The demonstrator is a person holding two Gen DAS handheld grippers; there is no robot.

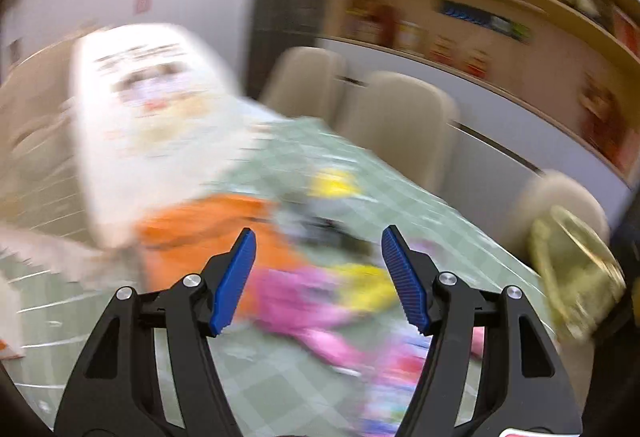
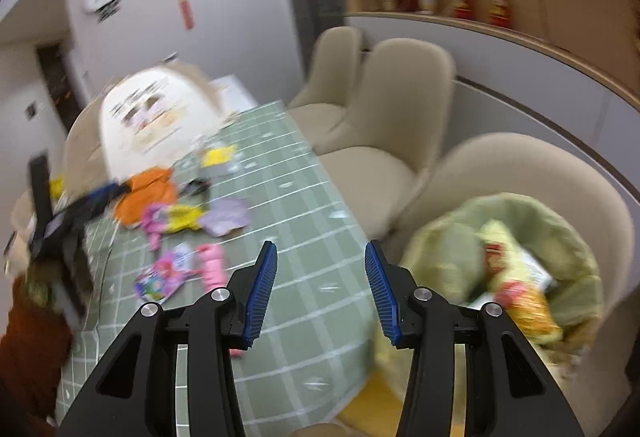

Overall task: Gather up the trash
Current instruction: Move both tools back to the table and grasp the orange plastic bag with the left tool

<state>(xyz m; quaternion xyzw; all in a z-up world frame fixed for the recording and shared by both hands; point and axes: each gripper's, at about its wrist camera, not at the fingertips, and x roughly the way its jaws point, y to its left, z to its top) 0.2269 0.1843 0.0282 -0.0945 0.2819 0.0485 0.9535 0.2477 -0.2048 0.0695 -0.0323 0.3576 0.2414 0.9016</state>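
Note:
Snack wrappers lie scattered on a green checked tablecloth (image 2: 304, 277): an orange wrapper (image 2: 148, 193), a pink and yellow one (image 2: 172, 217), a lilac one (image 2: 228, 215), a colourful packet (image 2: 164, 273) and a pink piece (image 2: 212, 261). My left gripper (image 1: 318, 237) is open and empty above the orange wrapper (image 1: 200, 229) and pink wrapper (image 1: 296, 297); the view is blurred. My right gripper (image 2: 320, 253) is open and empty above the table's right edge. A bin with a green bag (image 2: 500, 261) holding wrappers stands right of it. The left gripper (image 2: 68, 221) shows in the right wrist view.
A large white bag with printed pictures (image 2: 152, 121) stands at the table's far end. Beige chairs (image 2: 400, 105) line the right side. The bin (image 1: 576, 269) shows at the right edge of the left wrist view. Shelves with jars (image 2: 440, 1) are behind.

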